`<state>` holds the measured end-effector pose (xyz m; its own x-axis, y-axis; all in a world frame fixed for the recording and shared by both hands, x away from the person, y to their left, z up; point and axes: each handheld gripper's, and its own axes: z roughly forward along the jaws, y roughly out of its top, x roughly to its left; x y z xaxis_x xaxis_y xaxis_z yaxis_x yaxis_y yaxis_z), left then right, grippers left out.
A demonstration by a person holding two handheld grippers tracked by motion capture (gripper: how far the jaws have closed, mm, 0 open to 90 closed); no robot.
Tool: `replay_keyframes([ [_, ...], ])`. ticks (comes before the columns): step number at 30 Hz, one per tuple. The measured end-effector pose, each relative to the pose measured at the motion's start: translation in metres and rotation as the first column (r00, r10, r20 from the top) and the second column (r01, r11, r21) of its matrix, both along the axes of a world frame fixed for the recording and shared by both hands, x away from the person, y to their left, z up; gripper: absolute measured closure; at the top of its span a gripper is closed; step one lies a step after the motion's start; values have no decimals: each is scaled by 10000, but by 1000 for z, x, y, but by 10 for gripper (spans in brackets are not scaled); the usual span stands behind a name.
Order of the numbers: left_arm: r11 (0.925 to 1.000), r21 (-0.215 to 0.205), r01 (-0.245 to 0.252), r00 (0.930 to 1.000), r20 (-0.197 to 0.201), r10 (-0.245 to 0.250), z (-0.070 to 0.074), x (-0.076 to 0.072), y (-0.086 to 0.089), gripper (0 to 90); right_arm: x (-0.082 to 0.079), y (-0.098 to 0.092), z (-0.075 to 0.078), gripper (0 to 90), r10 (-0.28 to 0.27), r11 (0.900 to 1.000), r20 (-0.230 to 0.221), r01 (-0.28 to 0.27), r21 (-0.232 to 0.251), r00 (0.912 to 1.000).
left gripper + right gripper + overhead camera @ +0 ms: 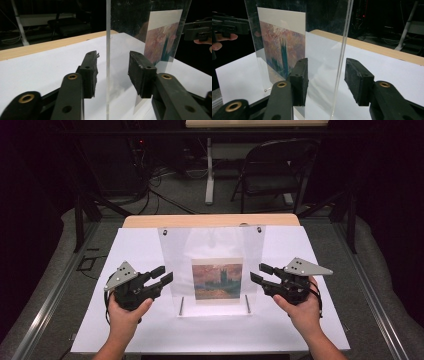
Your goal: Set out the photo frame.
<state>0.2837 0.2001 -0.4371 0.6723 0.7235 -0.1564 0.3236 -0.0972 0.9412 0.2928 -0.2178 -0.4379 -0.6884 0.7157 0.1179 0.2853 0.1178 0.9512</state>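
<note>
Both grippers loosened at the edges of the standing clear frame

Nearest me, the left gripper (pixel 162 276) and right gripper (pixel 260 272) have their jaws apart, each straddling a side edge of the acrylic picture frame (pixel 212 251) without pressing it. The frame stands upright mid-table on the white sheet (pixel 135 250), the painted print (pixel 217 279) inside it. A sideways nudge from either pad could tip or skid the panel, since nothing grips it.

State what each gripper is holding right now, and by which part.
Nothing is held. The left gripper and right gripper each straddle a side edge of the upright clear acrylic frame, pads apart from it.
</note>
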Motion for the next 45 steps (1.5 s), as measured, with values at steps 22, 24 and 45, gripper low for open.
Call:
replay_keyframes([
  [22, 9744, 853, -2078, 9778, 459, 2045, -10, -20, 50, 368, -24, -51, -10, 316, -2424, 9608, 809, 2507, -1180, 9668],
  [24, 9688, 921, -2301, 9730, 418, 2271, -14, -23, 56, 368, -28, -55, -12, 317, -2526, 9569, 877, 2622, -1247, 9636],
  [45, 9436, 1692, -2846, 9511, -737, 3001, -83, -12, 73, 380, -25, -40, -81, 330, -2323, 9487, 210, 2313, -2157, 9724],
])
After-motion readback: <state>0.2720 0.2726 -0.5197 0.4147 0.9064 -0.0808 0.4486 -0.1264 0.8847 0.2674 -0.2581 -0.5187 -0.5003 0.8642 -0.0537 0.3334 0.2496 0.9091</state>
